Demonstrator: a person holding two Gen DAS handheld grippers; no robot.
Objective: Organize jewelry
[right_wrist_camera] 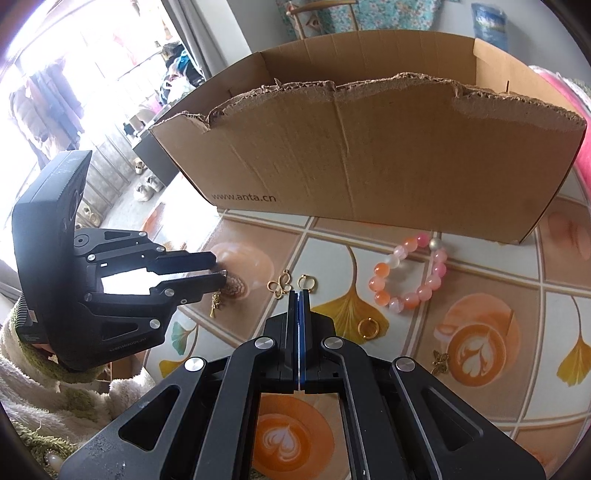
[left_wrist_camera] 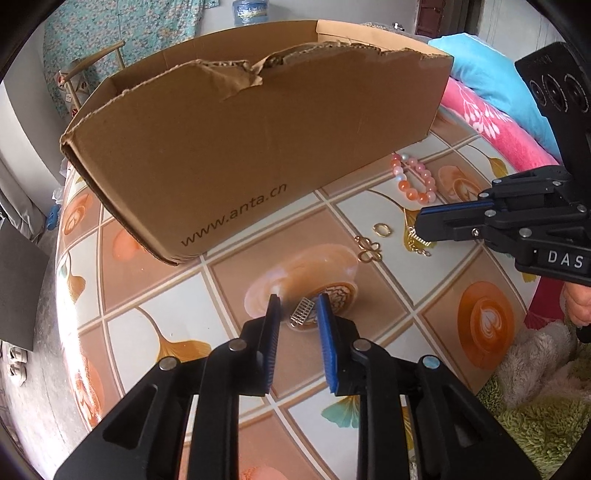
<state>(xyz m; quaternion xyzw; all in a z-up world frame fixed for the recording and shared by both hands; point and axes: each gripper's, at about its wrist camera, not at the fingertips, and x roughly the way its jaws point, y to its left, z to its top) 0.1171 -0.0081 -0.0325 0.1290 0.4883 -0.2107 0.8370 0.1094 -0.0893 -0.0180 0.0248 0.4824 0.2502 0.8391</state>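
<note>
Left wrist view: your left gripper [left_wrist_camera: 298, 301] is parted around a silver clip [left_wrist_camera: 301, 313] at frame centre, not touching it. Your right gripper [right_wrist_camera: 299, 293] is clenched, holding a small gold piece [right_wrist_camera: 307, 283] at its tips. Bead bracelet [right_wrist_camera: 410, 275], gold ring [right_wrist_camera: 368, 328] and box [right_wrist_camera: 369, 147] sit on the counter [right_wrist_camera: 498, 280], centre-right of the right wrist view.

Place: a home, lived-in room
Desk: patterned cloth [left_wrist_camera: 236, 280] with latte and ginkgo prints
Bedding: folded pink and blue blankets [left_wrist_camera: 491, 110]
Floor: shoes [right_wrist_camera: 146, 188] by a cabinet
Window: clothes hanging [right_wrist_camera: 48, 99]
Wall: floral curtain [left_wrist_camera: 122, 33]
</note>
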